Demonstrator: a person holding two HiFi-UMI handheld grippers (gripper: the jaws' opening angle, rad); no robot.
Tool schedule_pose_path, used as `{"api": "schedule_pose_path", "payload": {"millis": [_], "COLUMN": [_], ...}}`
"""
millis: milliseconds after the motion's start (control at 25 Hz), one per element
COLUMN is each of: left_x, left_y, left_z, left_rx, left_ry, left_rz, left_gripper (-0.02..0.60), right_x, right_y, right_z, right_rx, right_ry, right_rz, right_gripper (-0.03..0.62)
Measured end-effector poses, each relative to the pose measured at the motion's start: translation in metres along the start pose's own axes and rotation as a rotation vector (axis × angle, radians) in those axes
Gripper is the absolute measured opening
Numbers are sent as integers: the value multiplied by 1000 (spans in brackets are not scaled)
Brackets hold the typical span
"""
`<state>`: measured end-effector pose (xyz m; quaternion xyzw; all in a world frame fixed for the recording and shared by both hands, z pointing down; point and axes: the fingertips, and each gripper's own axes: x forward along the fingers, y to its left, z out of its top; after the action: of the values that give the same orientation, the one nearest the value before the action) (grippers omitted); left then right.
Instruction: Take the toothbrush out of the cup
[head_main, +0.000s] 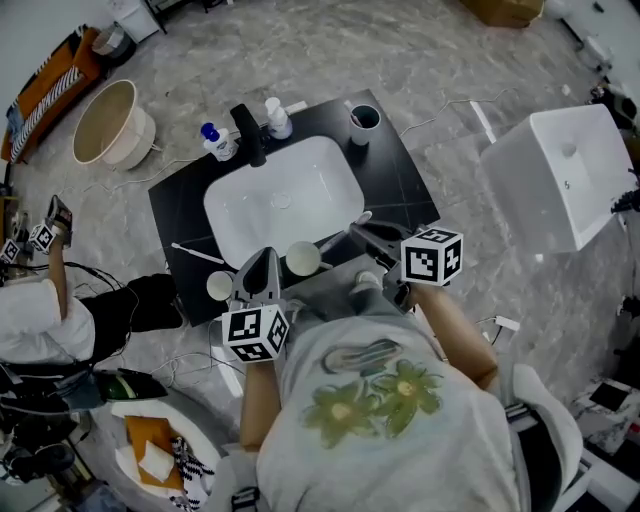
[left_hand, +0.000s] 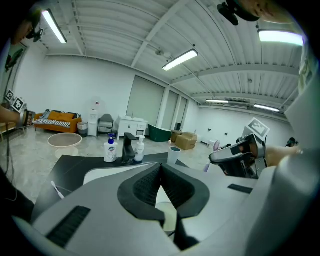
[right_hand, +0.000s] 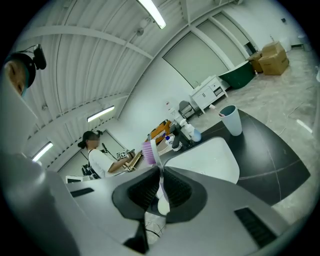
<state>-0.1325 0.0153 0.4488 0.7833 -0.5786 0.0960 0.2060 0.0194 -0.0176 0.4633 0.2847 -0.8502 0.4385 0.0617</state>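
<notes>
Already clear of any cup, the toothbrush (right_hand: 148, 152) is pinched in the right gripper (right_hand: 160, 172), whose jaws are closed on its thin white stem. The pink bristle head stands up just beyond the jaw tips. The rest of the handle runs back between the jaws.

A pale cup (right_hand: 231, 120) stands ahead of this gripper and to its right, well apart. It is on the black counter (right_hand: 280, 165), past the white sink (right_hand: 205, 155).

The left gripper (left_hand: 161, 167) has its jaws pressed together with nothing between them. It sits to the left of the right gripper. A second toothbrush (left_hand: 56, 189) lies flat on the counter to the left gripper's left.

Several things could go wrong from here:
- **Slipping:** The hold is on a narrow, smooth part, so the brush could swivel or slide out if the right gripper tilts or jerks. It would probably fall into the sink ahead and below.
- **Levering loose:** The projecting head could catch on something during a careless sweep and pry the brush free.
- **Knocking something over:** The empty left gripper could nudge the pale round object (head_main: 302, 258) just beside its tip. This may be another cup seen from above.
</notes>
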Motion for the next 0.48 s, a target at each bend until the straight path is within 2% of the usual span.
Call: {"api": "schedule_pose_path", "payload": {"millis": [480], "left_x": [10], "left_y": [-21], "left_z": [-3], "left_rx": [15], "left_ry": [21], "left_rz": [-38], "left_gripper": [18], "right_x": [-10], "right_y": [-40], "right_z": [-20], "right_rx": [77], "right_ry": [13], "right_rz": [-83], "right_gripper": [54]}}
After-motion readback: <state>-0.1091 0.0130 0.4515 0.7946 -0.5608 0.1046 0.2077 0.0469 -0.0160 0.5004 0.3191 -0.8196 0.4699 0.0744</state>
